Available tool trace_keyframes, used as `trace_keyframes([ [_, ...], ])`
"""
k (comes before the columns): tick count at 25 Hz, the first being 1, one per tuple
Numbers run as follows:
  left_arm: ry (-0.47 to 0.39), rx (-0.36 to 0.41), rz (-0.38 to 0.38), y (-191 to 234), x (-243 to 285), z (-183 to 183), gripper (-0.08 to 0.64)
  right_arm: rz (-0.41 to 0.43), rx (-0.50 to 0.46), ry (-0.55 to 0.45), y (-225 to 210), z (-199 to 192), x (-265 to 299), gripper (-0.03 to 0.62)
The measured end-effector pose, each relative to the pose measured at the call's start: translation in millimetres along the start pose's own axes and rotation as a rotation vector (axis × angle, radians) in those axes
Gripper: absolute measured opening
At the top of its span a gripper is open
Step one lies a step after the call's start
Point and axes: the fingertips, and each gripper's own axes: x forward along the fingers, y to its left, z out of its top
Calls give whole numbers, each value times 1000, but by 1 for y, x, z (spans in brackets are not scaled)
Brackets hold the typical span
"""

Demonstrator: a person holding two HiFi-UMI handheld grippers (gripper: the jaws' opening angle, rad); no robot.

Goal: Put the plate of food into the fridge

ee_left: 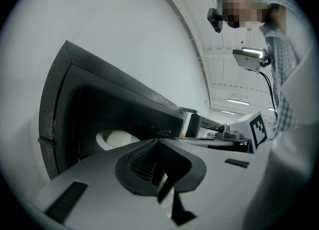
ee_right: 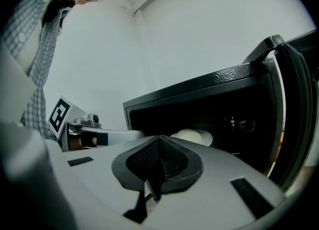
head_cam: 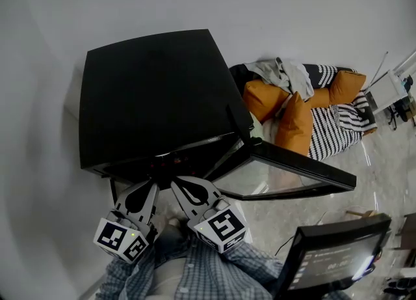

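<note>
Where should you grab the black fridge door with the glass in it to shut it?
Probably the free end of the black-framed glass fridge door, farthest from its hinge on the black fridge. The door stands swung wide open to the right, so come at its outer face, the side turned away from the fridge's opening.

The black fridge in front of you fills the centre left of the frame, its door swung open toward the lower right. Your left gripper and right gripper sit side by side at lower centre, tips at the fridge's front edge. Orange cushions lie at right, and a monitor stands at lower right.
</note>
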Motion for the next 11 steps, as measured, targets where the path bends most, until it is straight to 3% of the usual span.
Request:
trace_keyframes([
  [11, 1, 3, 1, 1, -3, -1, 6, 7, -9, 12, 2, -2, 0, 6],
])
